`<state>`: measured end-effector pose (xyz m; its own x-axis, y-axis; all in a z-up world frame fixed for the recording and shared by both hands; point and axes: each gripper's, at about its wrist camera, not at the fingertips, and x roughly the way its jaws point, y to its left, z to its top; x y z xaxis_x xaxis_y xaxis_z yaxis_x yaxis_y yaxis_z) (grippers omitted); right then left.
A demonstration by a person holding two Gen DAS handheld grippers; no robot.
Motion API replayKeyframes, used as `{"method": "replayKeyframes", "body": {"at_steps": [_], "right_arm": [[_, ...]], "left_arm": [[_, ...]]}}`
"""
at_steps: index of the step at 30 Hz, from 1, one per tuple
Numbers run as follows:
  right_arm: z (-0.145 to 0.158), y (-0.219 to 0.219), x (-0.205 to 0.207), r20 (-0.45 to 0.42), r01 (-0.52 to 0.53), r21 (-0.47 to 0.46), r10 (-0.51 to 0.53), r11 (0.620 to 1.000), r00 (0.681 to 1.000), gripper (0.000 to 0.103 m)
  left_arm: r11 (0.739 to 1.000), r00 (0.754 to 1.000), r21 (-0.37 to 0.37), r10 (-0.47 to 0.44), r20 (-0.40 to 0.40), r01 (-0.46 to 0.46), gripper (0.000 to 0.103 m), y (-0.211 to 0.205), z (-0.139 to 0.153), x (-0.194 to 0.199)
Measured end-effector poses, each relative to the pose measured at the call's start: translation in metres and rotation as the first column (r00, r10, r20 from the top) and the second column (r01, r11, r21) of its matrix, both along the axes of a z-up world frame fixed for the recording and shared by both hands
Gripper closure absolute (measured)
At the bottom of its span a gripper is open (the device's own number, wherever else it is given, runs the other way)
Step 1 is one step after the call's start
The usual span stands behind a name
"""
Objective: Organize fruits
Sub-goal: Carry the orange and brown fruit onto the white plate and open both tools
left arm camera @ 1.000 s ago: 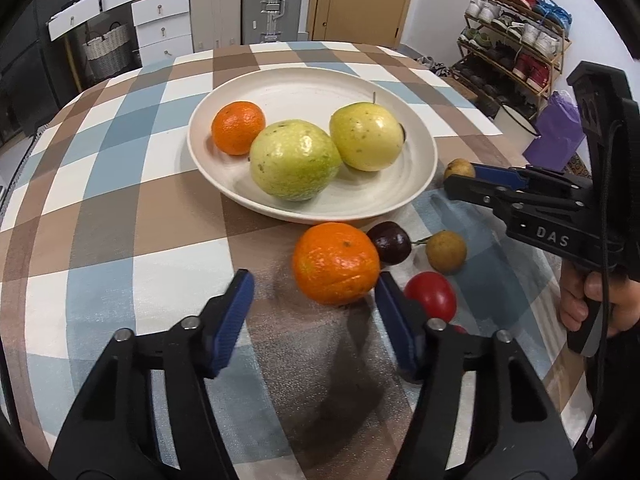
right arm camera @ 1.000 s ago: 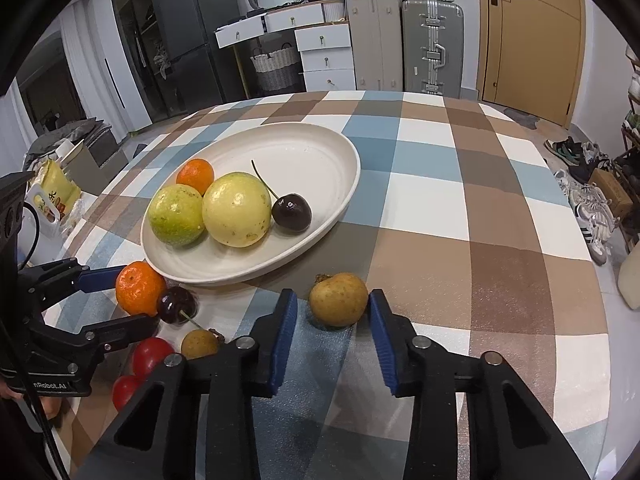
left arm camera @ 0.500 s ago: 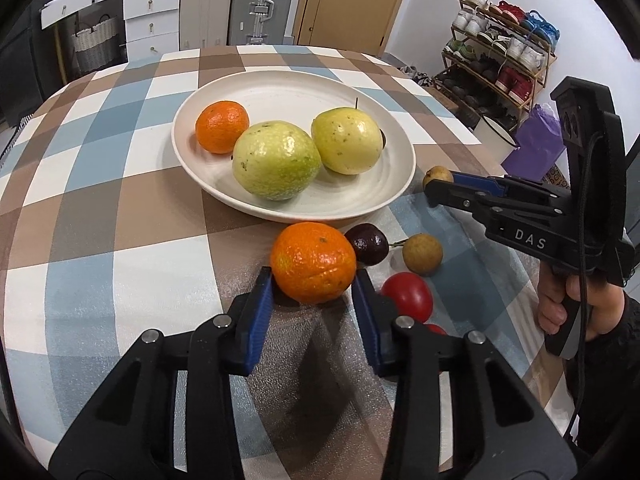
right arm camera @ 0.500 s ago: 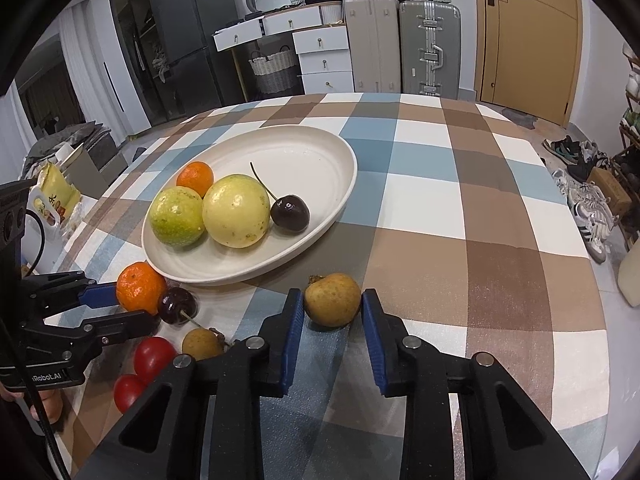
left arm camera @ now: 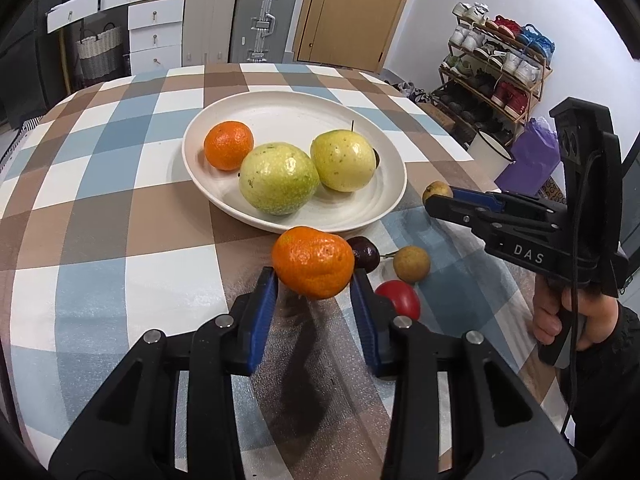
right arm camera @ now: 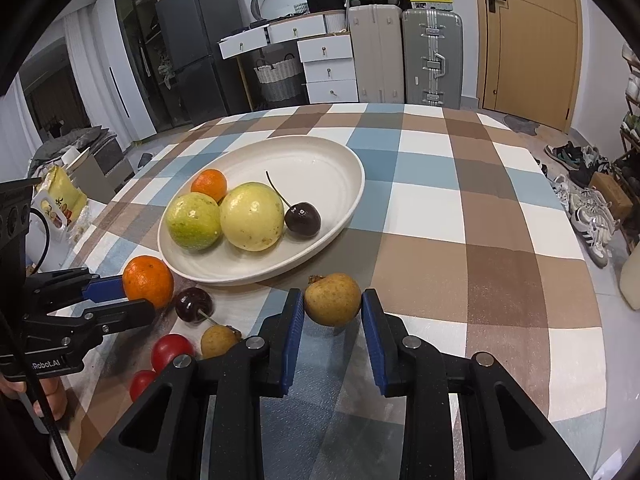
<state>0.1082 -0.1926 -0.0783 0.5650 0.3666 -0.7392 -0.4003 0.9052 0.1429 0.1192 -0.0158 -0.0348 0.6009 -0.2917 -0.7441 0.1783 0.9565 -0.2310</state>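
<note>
Tablecloth [left arm camera: 100, 184]: blue, brown, white checks. Plate [right arm camera: 332, 168]: cream. Mandarin [left arm camera: 313, 262]: orange. Two large fruits [right arm camera: 251, 216]: yellow-green, speckled. Cherry [right arm camera: 302, 219]: dark, perhaps maroon. Gripper pads [right arm camera: 294, 330]: blue.

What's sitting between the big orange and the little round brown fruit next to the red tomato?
A dark cherry lies between the big orange and the small round brown fruit, clearest in the left wrist view.
</note>
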Motion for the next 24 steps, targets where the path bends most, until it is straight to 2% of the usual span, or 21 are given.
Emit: {"method": "replayKeyframes", "body": {"at_steps": [9, 15, 19, 24], "right_arm": [[-0.001, 0.001, -0.002, -0.009, -0.005, -0.002, 0.005, 1.0, 1.0, 0.073], [-0.002, 0.001, -0.001, -0.013, -0.006, 0.002, 0.006, 1.0, 1.0, 0.073], [-0.003, 0.001, 0.0, -0.014, -0.005, 0.002, 0.005, 1.0, 1.0, 0.073], [-0.002, 0.0, -0.001, -0.008, -0.005, 0.005, 0.005, 1.0, 1.0, 0.073]], "left_arm": [[1.0, 0.999, -0.009, 0.014, -0.032, -0.014, 0.068, 0.004, -0.009, 0.001], [0.999, 0.998, 0.033, 0.036, -0.053, -0.035, 0.065, 0.002, -0.013, 0.013], [0.998, 0.997, 0.009, 0.06, -0.054, -0.06, 0.062, 0.007, -0.014, 0.022], [0.998, 0.997, -0.024, 0.062, -0.04, -0.063, 0.065, 0.011, -0.013, 0.022]]}}
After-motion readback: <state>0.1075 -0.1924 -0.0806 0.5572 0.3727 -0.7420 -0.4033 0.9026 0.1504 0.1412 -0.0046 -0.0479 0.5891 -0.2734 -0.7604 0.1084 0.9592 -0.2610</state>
